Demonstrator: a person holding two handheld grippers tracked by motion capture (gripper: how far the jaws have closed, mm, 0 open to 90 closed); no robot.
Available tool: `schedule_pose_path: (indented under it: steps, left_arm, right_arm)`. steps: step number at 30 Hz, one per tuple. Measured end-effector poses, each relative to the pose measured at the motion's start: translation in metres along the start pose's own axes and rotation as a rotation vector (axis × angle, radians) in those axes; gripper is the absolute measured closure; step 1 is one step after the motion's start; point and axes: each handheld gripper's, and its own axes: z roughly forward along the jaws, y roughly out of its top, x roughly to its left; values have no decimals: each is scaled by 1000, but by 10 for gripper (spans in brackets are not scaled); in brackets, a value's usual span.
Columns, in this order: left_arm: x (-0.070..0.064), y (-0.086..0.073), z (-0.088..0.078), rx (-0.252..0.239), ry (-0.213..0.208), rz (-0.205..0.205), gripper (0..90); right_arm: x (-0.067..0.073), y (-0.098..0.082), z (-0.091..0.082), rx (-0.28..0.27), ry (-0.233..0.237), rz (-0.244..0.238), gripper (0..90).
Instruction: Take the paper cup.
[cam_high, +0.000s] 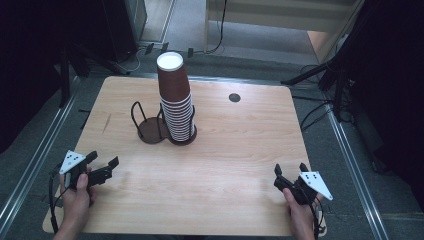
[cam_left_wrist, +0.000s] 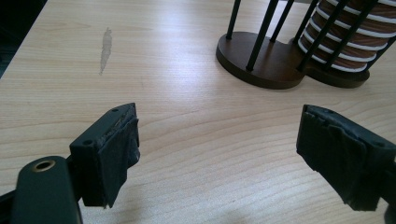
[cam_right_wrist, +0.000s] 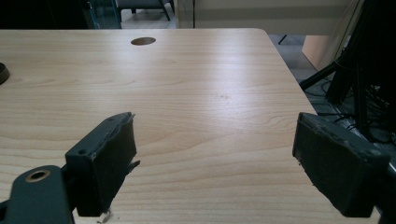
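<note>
High view: tall stack of paper cups (cam_high: 176, 100) stands upside down in the right bay of a two-bay wire holder (cam_high: 150, 125) mid-table, probably to keep it steady; both grippers rest near the front edge, well apart from it. Left gripper view: left gripper (cam_left_wrist: 219, 158) jaws apart, nothing between, aimed toward the holder's empty bay. Right gripper view: right gripper (cam_right_wrist: 215, 163) jaws apart over bare table (cam_right_wrist: 196, 93), holding nothing.

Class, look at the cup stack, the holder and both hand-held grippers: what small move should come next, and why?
Probably bring the left hand-held gripper forward toward the paper cup stack in the wooden holder. Both grippers rest apart near the table's front edge, jaws open and holding nothing; the left one lies nearer the stack than the right hand-held gripper.
</note>
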Motion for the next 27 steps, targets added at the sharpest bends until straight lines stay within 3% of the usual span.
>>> schedule_pose_path:
  steps: [7,13,17,27]
  left_arm:
    - [-2,-1,0,6,8,15,144]
    - [-2,-1,0,5,3,7,144]
    - [-5,-2,0,3,12,38,145]
    - [-4,-2,0,0,9,24,145]
  right_arm:
    - [3,5,1,-5,-3,7,134]
    - [17,22,1,-26,67,29,139]
    - [31,35,1,-51,115,26,133]
    - [57,62,7,-88,151,15,122]
